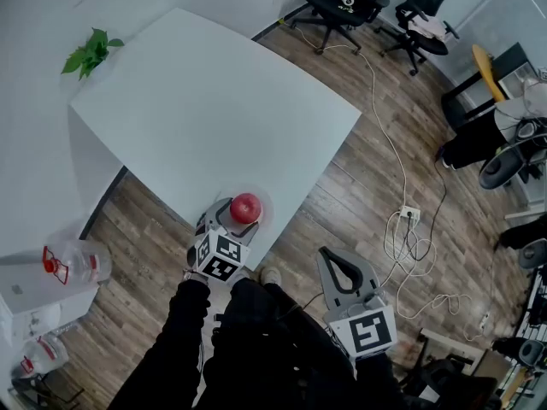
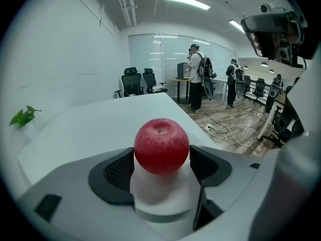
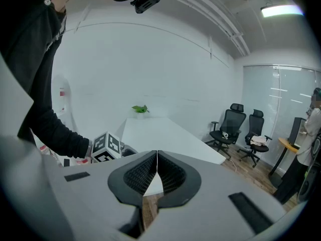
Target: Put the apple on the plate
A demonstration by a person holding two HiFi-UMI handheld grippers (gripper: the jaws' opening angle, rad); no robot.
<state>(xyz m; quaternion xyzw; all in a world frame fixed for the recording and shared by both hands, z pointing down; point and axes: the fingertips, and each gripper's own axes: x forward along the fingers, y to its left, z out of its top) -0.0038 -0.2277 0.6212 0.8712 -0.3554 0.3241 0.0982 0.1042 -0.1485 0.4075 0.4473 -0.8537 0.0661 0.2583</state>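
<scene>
Left tool [image 2: 161,158] jaws pressed on red apple [image 2: 161,145], pads touching both sides. White plate [image 2: 163,192] directly beneath. White tabletop [image 2: 90,129] beyond; green plant [image 2: 22,117] at far left.

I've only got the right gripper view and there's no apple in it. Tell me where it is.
Observer: The round red apple stands between the jaws of the left gripper, which close against both its sides.
Operator: Report what's under it.
Observer: A round white plate, near the closest corner of the white table. I can't tell whether the apple rests on the plate or hangs just above it.
Operator: Place my right gripper for me.
Observer: The right gripper hangs off the table over the wooden floor, to the right of the plate.
</scene>
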